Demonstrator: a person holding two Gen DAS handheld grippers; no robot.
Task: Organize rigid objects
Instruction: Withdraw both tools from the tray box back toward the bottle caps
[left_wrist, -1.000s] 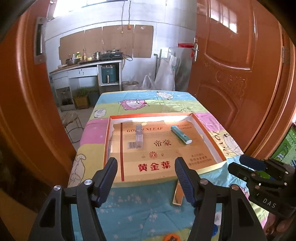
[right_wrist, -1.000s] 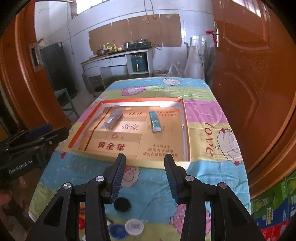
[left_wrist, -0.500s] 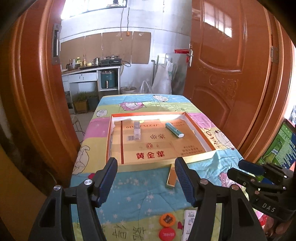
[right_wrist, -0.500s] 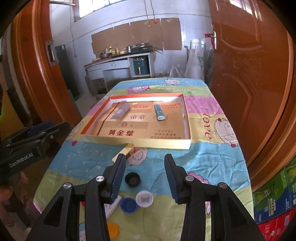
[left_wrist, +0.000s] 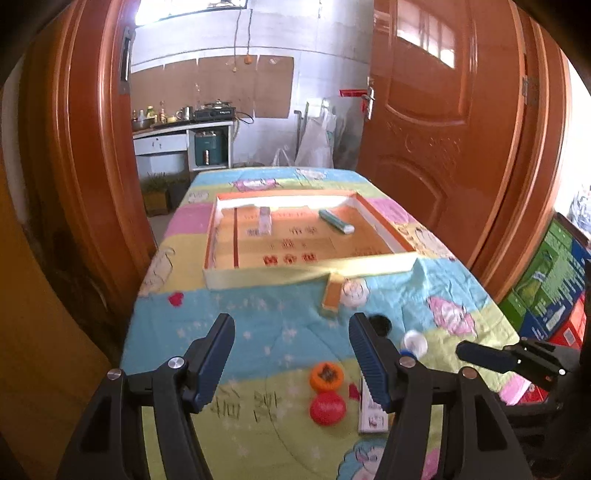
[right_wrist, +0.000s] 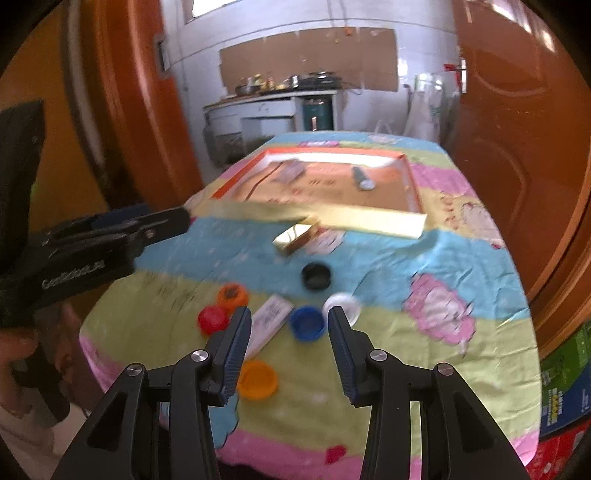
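Where the cartoon-print tablecloth nears its front edge, loose bottle caps lie scattered: black cap, white cap, blue cap, two orange caps and a red cap, with a white printed packet among them. A small gold box touches the front wall of the shallow cardboard tray, which holds a teal tube and a clear vial. The left gripper and right gripper both hang above the cloth, jaws apart, empty.
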